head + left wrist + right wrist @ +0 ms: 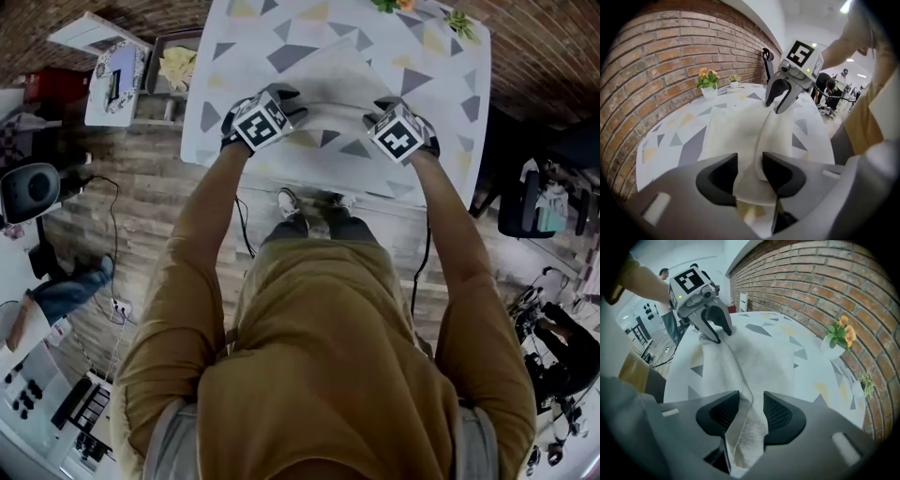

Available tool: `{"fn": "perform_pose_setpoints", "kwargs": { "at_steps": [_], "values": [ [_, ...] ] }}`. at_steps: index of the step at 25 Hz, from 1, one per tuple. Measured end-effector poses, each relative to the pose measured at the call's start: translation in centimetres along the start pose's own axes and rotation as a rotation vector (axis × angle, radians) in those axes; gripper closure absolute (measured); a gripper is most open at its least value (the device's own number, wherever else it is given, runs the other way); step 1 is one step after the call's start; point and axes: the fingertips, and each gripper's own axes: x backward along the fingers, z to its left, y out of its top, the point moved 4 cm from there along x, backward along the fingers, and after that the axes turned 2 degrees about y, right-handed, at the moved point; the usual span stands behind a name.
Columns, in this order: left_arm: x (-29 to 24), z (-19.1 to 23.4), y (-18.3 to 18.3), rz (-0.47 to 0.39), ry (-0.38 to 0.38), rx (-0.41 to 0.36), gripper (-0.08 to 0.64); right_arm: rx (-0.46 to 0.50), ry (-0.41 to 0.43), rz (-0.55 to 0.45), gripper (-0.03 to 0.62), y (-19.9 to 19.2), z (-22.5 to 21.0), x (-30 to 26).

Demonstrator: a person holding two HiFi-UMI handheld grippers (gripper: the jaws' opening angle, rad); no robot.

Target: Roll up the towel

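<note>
Brick wall (661, 70) behind, round table (450, 112) with a triangle-pattern top, small flower pot (708, 84) at the far side. Towel (736, 126) lies flat mid-table, and its near edge is lifted into a raised fold running between the two grippers. Left gripper (750, 174): jaws slightly apart, the fold sits in the gap, and the pads don't look to be pressing it. Right gripper (751, 414): same, jaws parted a little with terry bunched loosely between them. So no real clamp on either side. Risks as I judge them: with both grips slack, the started fold can flop back flat and the roll then has no core. If one hand leads the other, the roll goes conical and one end telescopes out. Re-closing too deep could pinch two layers and drag the whole towel toward the near table edge instead of turning it over. Pose: both arms stretched forward and roughly parallel, grippers side by side at the towel's near edge, one near each end of the fold, pitched steeply down, marker cubes facing up.
</note>
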Motion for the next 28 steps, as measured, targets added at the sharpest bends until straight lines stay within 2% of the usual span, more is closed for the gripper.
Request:
{"fn": "perform_pose_setpoints", "kwargs": {
  "at_steps": [7, 13, 17, 21, 24, 28],
  "values": [
    [0.2, 0.1, -0.5, -0.014, 0.067, 0.008, 0.376, -0.003, -0.042, -0.021, 0.433, -0.3, 0.1, 0.0],
    [3.1, 0.9, 0.2, -0.143, 0.177, 0.079, 0.376, -0.089, -0.109, -0.127, 0.42, -0.3, -1.1, 3.3],
    [5.2, 0.7, -0.1, -0.185, 0.247, 0.08, 0.376, -0.031, -0.199, -0.159, 0.42, -0.7, -0.9, 6.0],
    [7.1, -0.4, -0.7, -0.212, 0.284, 0.077, 0.376, 0.013, -0.256, -0.178, 0.42, -1.6, 0.5, 7.4],
    [7.5, -2.3, -1.1, -0.204, 0.267, 0.035, 0.377, 0.103, -0.244, -0.162, 0.422, -2.1, 2.7, 7.0],
    [6.6, -4.6, -2.1, -0.174, 0.22, 0.011, 0.377, 0.201, -0.168, -0.077, 0.422, -3.5, 5.5, 4.4]
  ]
}}
